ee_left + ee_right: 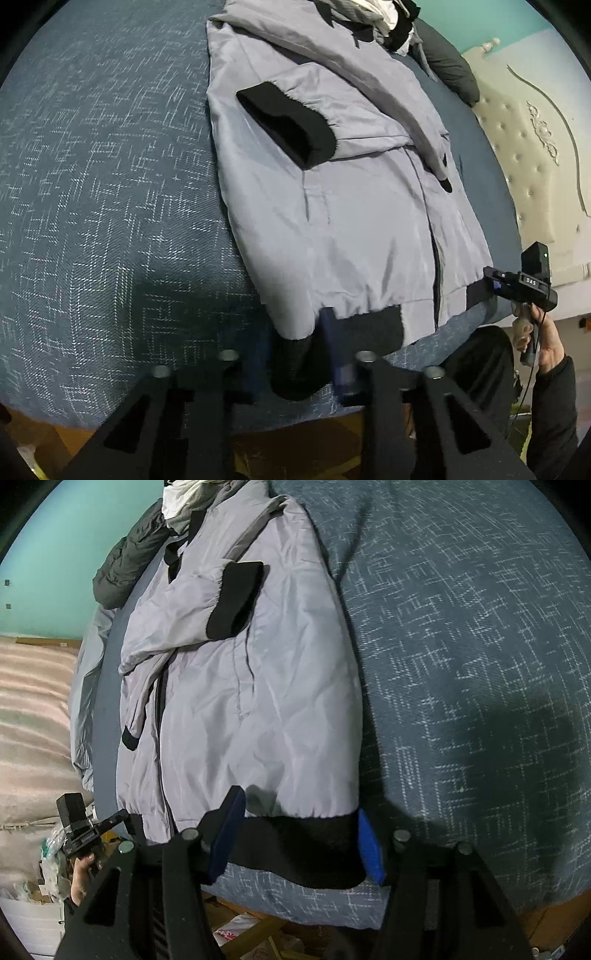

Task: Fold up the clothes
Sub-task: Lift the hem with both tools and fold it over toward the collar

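Pale grey padded jacket with black cuffs, sleeves folded in, lies mid-frame on the blue bed; left claw and right claw gape astride its black hem; pinch both corners evenly

Your left claw sits low at the near edge, its blue pads apart and straddling a black hem band; nothing visibly clamped. Your right claw likewise spread wide, one pad on each side of the hem. Seen from the left wrist view, your right hand grips its handle from below, dark sleeve at the wrist. From the right wrist view, your left hand holds its handle the same way.
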